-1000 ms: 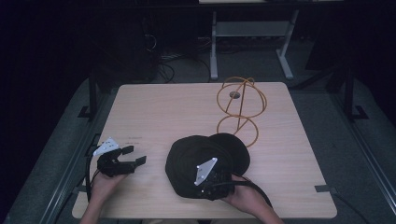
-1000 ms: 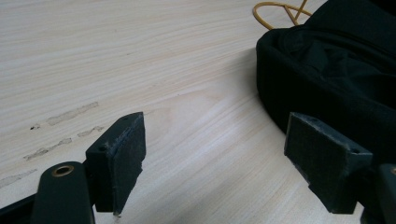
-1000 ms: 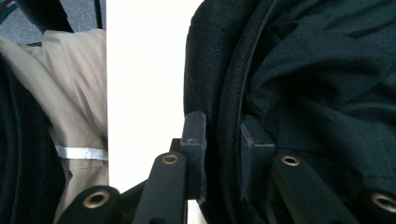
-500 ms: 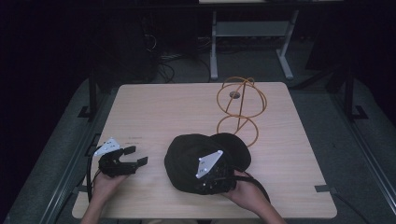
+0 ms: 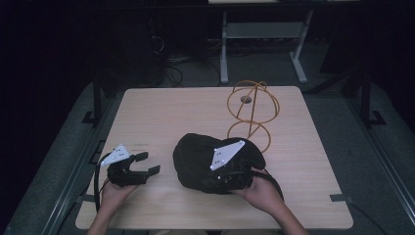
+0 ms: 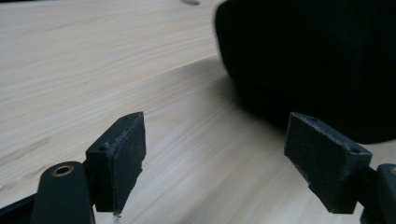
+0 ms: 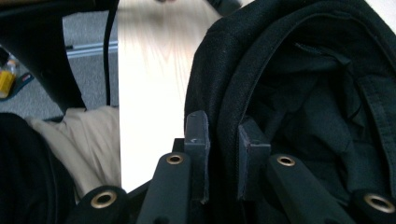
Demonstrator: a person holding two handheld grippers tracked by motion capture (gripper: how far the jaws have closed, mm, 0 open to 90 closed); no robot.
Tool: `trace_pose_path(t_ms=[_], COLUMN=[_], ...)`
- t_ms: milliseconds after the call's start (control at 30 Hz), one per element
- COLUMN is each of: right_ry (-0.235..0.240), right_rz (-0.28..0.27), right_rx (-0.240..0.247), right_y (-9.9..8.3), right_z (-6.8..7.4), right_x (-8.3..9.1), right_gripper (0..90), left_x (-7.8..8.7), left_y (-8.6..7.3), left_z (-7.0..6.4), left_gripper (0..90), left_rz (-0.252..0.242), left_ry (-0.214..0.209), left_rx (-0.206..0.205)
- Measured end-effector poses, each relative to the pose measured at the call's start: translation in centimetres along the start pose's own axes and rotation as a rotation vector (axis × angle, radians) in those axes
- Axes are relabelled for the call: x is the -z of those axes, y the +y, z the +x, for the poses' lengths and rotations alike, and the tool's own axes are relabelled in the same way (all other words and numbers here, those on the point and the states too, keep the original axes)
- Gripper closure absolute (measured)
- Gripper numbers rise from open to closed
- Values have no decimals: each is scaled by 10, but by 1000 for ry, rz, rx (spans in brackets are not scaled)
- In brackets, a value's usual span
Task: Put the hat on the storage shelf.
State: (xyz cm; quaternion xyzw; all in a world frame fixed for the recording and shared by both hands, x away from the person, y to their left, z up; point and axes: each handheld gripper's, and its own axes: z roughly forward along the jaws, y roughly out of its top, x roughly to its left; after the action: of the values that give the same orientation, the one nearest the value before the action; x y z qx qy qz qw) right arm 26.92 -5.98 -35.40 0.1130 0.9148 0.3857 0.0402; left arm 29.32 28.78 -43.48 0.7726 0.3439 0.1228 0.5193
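A black cap (image 5: 198, 159) lies on the wooden table (image 5: 171, 112), near the front middle. My right gripper (image 5: 226, 177) is shut on the cap's rim (image 7: 224, 116), with the fabric edge pinched between its pads; the cap's inside lining (image 7: 317, 107) faces this camera. My left gripper (image 5: 147, 164) rests open at the front left of the table, a short way left of the cap, jaws pointing toward it. In the left gripper view the cap (image 6: 303, 56) is a dark mass beyond the spread pads (image 6: 119, 158), not touching them.
An orange wire stand (image 5: 252, 110) of two rings rises just behind and to the right of the cap. Table edges run close to both hands at the front. Dark floor, a desk frame (image 5: 264, 34) and cables lie beyond the far edge.
The right gripper has tilted and shifted the cap slightly left and up, turning it so its inside shows. The left gripper has barely moved.
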Motion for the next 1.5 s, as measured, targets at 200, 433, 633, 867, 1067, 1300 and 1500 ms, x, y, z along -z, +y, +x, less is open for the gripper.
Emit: trace_pose_path(t_ms=[200, 433, 633, 867, 1067, 1300, 1500], right_ry=[-18, -33, -33, -20, 5, 28, 25], right_rz=[-56, -80, -95, -114, -121, -137, -161], right_rx=[-18, -19, -18, -2, 16, 11, -1], right_y=[9, 20, 31, 42, 49, 51, 53], right_z=[-4, -8, -10, -9, -5, -6, -6], right_x=[13, 21, 24, 24, 23, 25, 29], right_gripper=[772, 772, 772, 772, 772, 773, 772], left_x=[-5, -14, -23, -29, -36, -34, -28], left_y=[6, 12, 19, 27, 30, 35, 44], left_z=[-14, -31, -43, -49, -48, -48, -50], left_gripper=[204, 206, 206, 259, 386, 695, 846], left_rz=[-20, -20, -30, -66, -87, -112, -148], left_ry=[-62, -121, -158, -195, -233, -265, -237], left_rx=[-41, -97, -145, -145, -126, -155, -155])
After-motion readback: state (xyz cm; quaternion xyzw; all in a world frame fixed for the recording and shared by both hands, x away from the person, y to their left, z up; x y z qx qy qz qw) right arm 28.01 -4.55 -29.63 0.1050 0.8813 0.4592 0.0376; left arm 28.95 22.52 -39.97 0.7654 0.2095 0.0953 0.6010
